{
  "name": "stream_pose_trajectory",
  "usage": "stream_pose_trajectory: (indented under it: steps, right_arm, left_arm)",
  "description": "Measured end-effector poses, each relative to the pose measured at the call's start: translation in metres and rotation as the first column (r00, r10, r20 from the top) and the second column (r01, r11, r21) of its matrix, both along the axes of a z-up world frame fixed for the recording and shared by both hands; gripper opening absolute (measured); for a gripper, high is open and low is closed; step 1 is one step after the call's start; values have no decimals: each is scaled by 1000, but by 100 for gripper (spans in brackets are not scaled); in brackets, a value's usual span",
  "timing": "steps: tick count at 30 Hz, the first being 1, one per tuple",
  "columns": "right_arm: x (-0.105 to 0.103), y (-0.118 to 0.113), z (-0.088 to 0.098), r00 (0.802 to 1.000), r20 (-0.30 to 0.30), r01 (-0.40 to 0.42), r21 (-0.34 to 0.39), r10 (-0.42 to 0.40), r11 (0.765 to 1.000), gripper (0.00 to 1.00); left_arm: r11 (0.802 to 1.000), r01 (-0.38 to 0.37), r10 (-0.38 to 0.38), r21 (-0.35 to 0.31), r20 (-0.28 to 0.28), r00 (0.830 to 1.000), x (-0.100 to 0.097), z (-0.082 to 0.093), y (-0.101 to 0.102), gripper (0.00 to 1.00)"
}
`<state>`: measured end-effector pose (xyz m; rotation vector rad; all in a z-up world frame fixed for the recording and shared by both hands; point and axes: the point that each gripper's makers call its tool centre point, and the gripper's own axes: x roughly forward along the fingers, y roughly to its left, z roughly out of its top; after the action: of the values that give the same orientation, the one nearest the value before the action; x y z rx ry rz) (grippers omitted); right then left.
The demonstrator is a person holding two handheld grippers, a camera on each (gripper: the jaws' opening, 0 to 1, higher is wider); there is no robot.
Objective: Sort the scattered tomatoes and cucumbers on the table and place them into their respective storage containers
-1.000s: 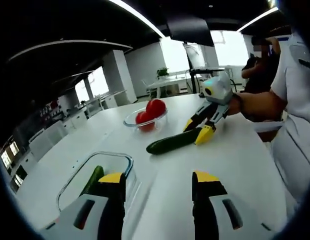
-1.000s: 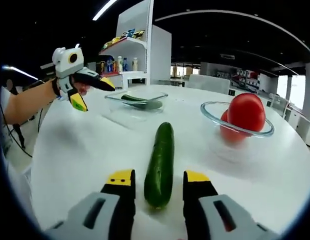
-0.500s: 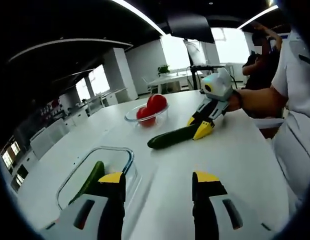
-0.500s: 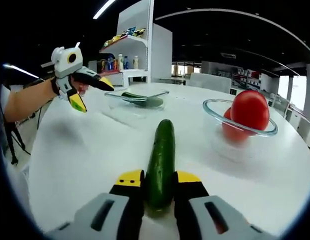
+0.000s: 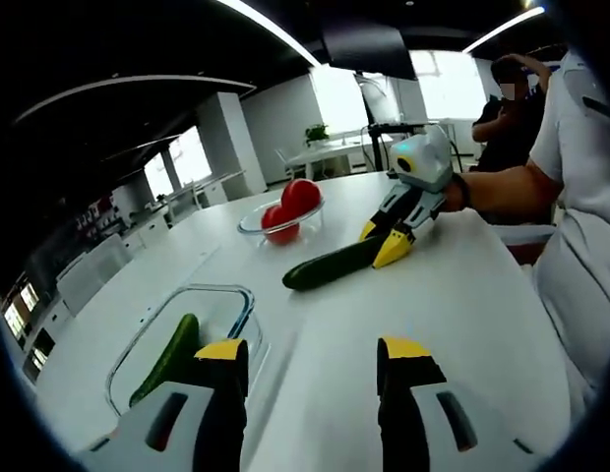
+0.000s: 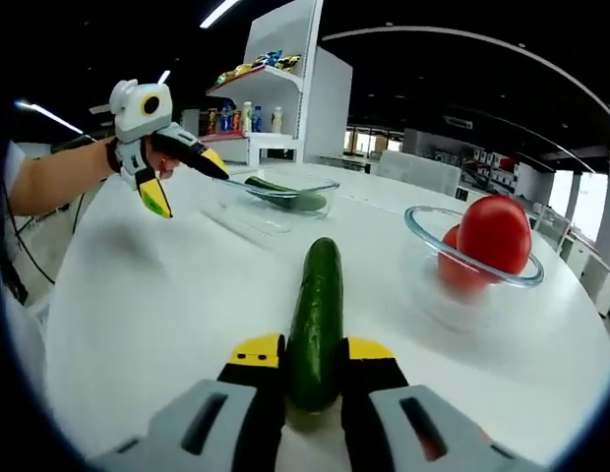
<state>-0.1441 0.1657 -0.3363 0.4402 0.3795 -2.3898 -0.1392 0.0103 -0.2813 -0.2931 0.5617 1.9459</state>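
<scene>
One cucumber [image 6: 316, 320] clamped in the right gripper [image 6: 310, 356] above the table [image 6: 157, 305]

So a second ago the right tool [image 6: 313, 362] had its jaws wide apart, one on each side of the cucumber [image 6: 316, 319] lying on the tabletop [image 6: 157, 305]. Half a second later they'd squeezed in on the near end, and now they're clamped on it. Seen from the left tool's view, that cucumber [image 5: 330, 265] looks to have come up off the tabletop a bit.
</scene>
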Motion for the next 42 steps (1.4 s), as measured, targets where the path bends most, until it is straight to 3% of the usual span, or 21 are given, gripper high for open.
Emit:
stream_pose_trajectory:
  steps: [4, 5, 10, 13, 15, 17, 20, 28, 42]
  right_arm:
    - [-2, 1, 5, 996, -90, -7, 71, 14, 997, 20]
    - [-2, -1, 9, 989, -142, -14, 97, 28, 995, 19]
    - [-1, -5, 16, 961, -266, -18, 217, 77, 976, 19]
    - [-2, -8, 20, 932, -342, -9, 307, 120, 952, 19]
    - [-3, -9, 21, 907, -388, 1, 392, 165, 920, 19]
    - [-2, -11, 19, 899, -396, 0, 425, 186, 905, 19]
    - [-3, -10, 21, 898, -396, -2, 426, 189, 904, 19]
    - [0, -12, 39, 912, -373, -42, 325, 169, 945, 19]
    - [-5, 0, 30, 962, -258, -48, 162, 89, 986, 19]
  left_arm:
    - [1000, -1, 1, -4, -5, 1000, 1, 0, 0, 52]
    - [1000, 0, 0, -5, -6, 1000, 1, 1, 0, 52]
    - [1000, 0, 0, -14, -13, 1000, 2, -1, 0, 52]
    - [1000, 3, -4, -17, -19, 1000, 4, 0, 2, 51]
    - [1000, 6, -6, -17, -26, 1000, 4, 2, 3, 51]
    - [1000, 6, -7, -19, -30, 1000, 4, 2, 2, 50]
    - [1000, 6, -7, -30, -31, 999, 4, -1, 1, 50]
    - [999, 13, -14, -33, -36, 999, 6, 1, 2, 50]
    - [999, 10, -12, -51, -38, 999, 8, -2, 1, 50]
